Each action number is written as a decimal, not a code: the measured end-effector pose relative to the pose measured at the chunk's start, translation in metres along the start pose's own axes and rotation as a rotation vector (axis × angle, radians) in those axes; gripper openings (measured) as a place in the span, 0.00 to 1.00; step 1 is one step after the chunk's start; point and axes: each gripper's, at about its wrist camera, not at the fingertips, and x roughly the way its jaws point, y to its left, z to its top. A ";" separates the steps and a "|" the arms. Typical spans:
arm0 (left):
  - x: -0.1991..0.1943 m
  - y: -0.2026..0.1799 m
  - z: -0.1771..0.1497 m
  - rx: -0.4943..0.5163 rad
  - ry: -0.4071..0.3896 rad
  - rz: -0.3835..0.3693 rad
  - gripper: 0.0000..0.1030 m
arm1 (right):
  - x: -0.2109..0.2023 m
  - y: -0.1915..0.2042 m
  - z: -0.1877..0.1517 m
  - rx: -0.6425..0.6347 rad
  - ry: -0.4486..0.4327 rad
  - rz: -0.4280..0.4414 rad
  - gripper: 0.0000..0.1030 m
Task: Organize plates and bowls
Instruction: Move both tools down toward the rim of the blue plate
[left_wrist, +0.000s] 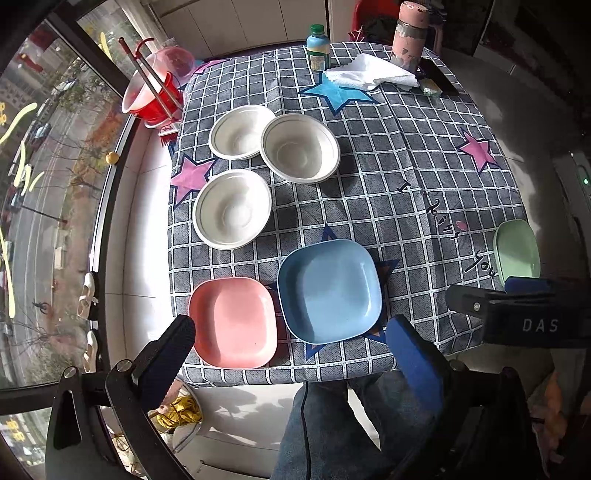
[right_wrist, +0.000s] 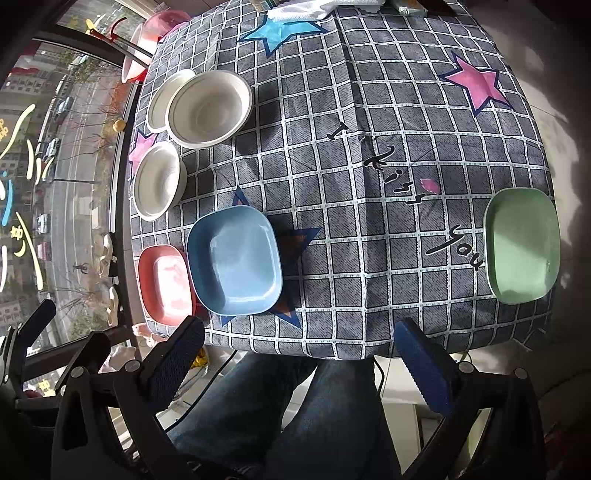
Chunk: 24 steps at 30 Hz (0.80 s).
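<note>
Left wrist view alone shows the bottle (left_wrist: 318, 47); both claws (left_wrist: 291, 339) (right_wrist: 299, 350) spread, empty

Checked tablecloth (left_wrist: 369, 192) under plates (left_wrist: 330, 290), bowls (left_wrist: 232, 208)

Desk cloth (left_wrist: 369, 177): grey w/ white grid, pink + blue stars, black script.
Bowls x3 (left_wrist: 232, 209): white, thin grey rim line.
Plates: pink (left_wrist: 234, 322), blue (left_wrist: 330, 290), green (right_wrist: 522, 245).
Bottle (left_wrist: 408, 35): pink, worn grey patches.
Towel (left_wrist: 373, 72): white.
Claw pads (left_wrist: 410, 354): blue.
</note>
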 end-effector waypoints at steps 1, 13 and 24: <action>-0.002 0.003 -0.001 -0.009 -0.005 0.001 1.00 | -0.001 0.004 -0.001 -0.011 -0.001 -0.003 1.00; 0.023 0.028 -0.016 -0.098 0.043 0.039 1.00 | 0.021 0.019 0.000 -0.070 0.048 -0.012 1.00; 0.101 0.041 -0.028 -0.114 0.206 0.056 1.00 | 0.078 0.016 -0.001 -0.094 0.117 -0.179 1.00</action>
